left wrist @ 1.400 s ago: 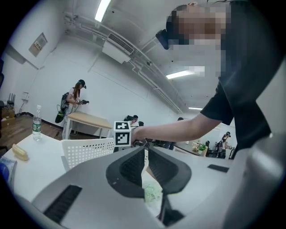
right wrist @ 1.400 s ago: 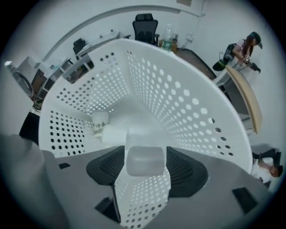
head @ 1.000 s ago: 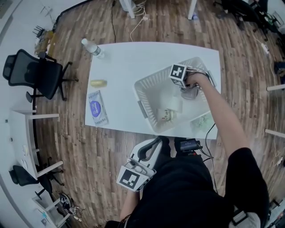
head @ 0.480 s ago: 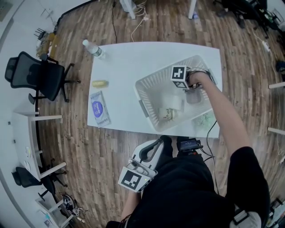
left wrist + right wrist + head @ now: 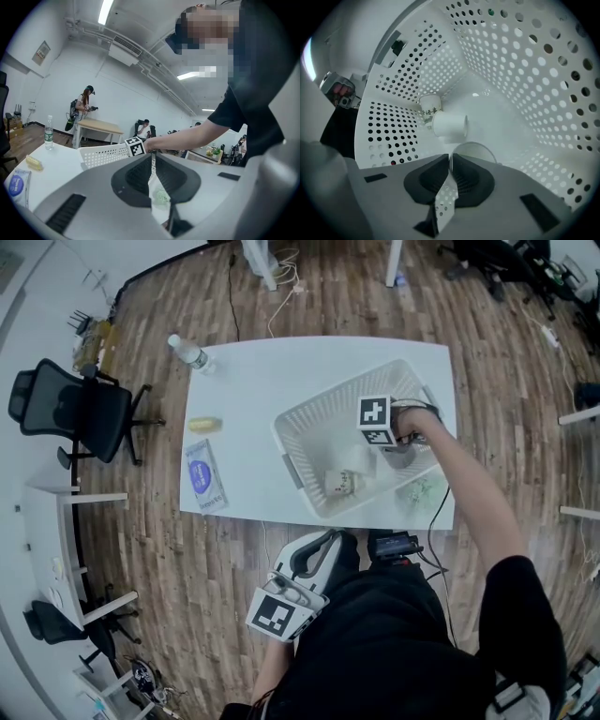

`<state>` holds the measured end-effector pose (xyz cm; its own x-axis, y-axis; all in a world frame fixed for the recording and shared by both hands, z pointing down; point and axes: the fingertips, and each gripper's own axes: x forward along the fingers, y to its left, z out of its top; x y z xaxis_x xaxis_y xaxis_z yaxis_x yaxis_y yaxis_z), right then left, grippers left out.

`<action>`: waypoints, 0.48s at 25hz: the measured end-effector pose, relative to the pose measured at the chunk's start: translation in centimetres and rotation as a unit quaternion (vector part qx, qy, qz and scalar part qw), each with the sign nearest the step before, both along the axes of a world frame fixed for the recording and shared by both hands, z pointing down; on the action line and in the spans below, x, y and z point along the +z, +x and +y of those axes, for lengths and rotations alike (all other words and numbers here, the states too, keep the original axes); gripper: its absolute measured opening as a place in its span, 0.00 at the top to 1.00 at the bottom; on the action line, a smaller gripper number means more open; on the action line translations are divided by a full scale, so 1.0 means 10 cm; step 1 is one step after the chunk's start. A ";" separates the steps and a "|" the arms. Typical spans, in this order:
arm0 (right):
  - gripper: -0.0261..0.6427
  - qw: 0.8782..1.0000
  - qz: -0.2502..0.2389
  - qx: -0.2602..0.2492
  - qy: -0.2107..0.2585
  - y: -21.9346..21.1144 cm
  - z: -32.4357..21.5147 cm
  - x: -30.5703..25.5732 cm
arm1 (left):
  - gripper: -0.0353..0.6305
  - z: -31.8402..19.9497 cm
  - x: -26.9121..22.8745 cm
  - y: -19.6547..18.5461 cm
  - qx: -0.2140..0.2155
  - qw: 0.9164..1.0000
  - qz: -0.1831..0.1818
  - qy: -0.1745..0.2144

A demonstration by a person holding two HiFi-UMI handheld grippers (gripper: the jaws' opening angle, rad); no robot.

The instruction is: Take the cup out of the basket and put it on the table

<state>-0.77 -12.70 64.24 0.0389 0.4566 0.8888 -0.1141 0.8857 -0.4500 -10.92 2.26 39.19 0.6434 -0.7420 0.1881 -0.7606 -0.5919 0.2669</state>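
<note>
The basket (image 5: 323,409) stands on the right half of the table (image 5: 272,371). The right gripper (image 5: 450,157) reaches down into it at the far right end. Its jaws have just been closing and now stand almost together. The rim of a cup (image 5: 472,149) starts right at their tips, so they seem to pinch that rim, though the contact itself is hard to make out. This cup sits low in the basket, just under the gripper, near the right wall.

Two more cups lie on their sides on the basket floor nearer the middle, touching each other: a white cup (image 5: 449,124) and a printed cup (image 5: 429,107).

The left gripper (image 5: 152,157) hangs off the table in front of the person, pointing toward the basket. Its jaws are pressed together with nothing between them.

On the left of the table lie a bottle (image 5: 190,352), a yellow thing (image 5: 204,425) and a blue packet (image 5: 203,476), well apart from the basket.
</note>
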 end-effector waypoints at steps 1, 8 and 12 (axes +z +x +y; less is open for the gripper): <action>0.89 1.000 -0.007 -0.001 0.006 -0.01 0.02 -0.02 | 0.90 0.00 -0.01 0.01 0.002 1.000 -0.001 0.002; 0.91 0.994 -0.095 0.013 0.057 -0.15 -0.03 -0.19 | 0.90 -0.03 -0.08 0.12 0.012 1.000 0.000 0.014; 0.91 0.985 -0.150 0.026 0.081 -0.20 -0.06 -0.39 | 0.90 -0.06 -0.10 0.21 0.020 1.000 -0.002 0.024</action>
<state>-2.78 -13.33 60.34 -0.2564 0.3018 0.9182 -0.0438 0.9454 -0.3229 -8.81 1.64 38.23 0.6716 -0.7243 0.1562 -0.7375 -0.6333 0.2347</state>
